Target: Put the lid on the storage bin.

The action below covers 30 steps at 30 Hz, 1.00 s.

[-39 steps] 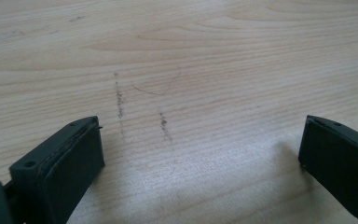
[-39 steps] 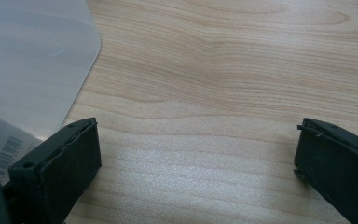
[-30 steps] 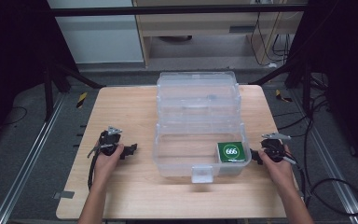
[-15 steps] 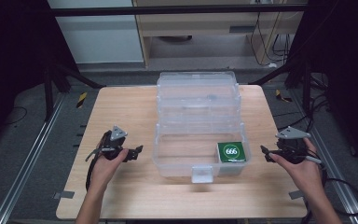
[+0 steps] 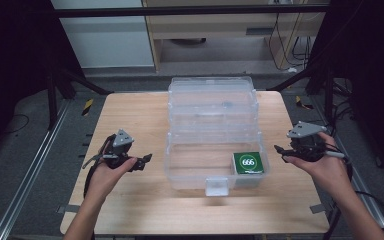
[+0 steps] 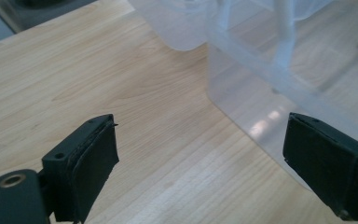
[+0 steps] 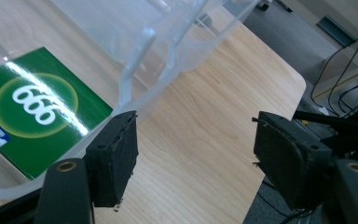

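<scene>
- Left gripper (image 5: 141,161): its 2 jaws stand wide apart, holding nothing, just beside the clear plastic box (image 5: 215,150), whose wall sits by the right-hand pad (image 6: 326,163).
- Right gripper (image 5: 281,151): jaws apart and empty, beside the box's other end.
- Green carton (image 5: 248,162) marked 666 lies inside the box, past the left-hand pad (image 7: 114,156).

Bench (image 5: 130,115): pale wood, fine straight grain. Box (image 5: 212,120): clear, colourless plastic, milky at the edges. Pack (image 5: 248,162) in the box: glossy green, yellow-green ring, white "666", small blue-and-white mark at one corner. My left tongs (image 5: 145,160): black pads, grey plate on top. My right tongs (image 5: 280,151): the same black, grey plate. Floor (image 5: 25,150): dark grey, with yellow-and-black hazard tape (image 5: 88,107).
</scene>
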Available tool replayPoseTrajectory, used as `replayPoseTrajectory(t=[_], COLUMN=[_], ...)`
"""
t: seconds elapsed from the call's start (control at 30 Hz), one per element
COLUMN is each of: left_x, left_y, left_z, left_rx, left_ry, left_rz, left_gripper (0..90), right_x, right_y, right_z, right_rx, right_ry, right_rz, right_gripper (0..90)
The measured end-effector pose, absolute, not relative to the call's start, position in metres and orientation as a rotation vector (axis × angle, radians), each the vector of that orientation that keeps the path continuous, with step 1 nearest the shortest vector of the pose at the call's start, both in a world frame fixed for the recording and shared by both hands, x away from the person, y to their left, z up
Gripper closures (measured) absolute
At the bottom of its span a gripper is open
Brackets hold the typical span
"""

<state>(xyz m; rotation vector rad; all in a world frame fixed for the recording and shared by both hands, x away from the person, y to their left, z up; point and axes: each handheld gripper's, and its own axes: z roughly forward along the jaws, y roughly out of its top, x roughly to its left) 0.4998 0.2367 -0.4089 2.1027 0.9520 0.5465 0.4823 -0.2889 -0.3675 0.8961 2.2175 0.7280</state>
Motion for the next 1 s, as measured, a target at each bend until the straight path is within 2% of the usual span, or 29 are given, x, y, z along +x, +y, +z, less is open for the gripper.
replayPoseTrajectory(t=[0.13,0.2,0.23,0.57,0.67,1.0], left_x=[0.501,0.501,0.501,0.489,0.489,0.492], left_y=[0.233,0.227,0.220,0.186,0.181,0.163], left_z=[-0.398,-0.393,-0.388,-0.363,-0.361,-0.349], left_rx=[2.161,2.191,2.210,2.367,2.373,2.354], left_ry=[0.905,0.872,0.839,0.639,0.623,0.589], left_rz=[0.528,0.518,0.518,0.547,0.552,0.555], left_gripper=[9.3,9.3,10.1,7.5,7.2,5.9], right_x=[0.488,0.492,0.497,0.522,0.525,0.531], right_y=[-0.284,-0.281,-0.279,-0.251,-0.242,-0.207], right_z=[-0.357,-0.352,-0.346,-0.310,-0.303,-0.275], right_rx=[0.867,0.849,0.826,0.675,0.641,0.467], right_ry=[2.251,2.258,2.271,2.353,2.373,2.412], right_rz=[0.709,0.695,0.681,0.645,0.616,0.567], right_gripper=[32.3,35.3,41.1,50.2,50.1,39.0])
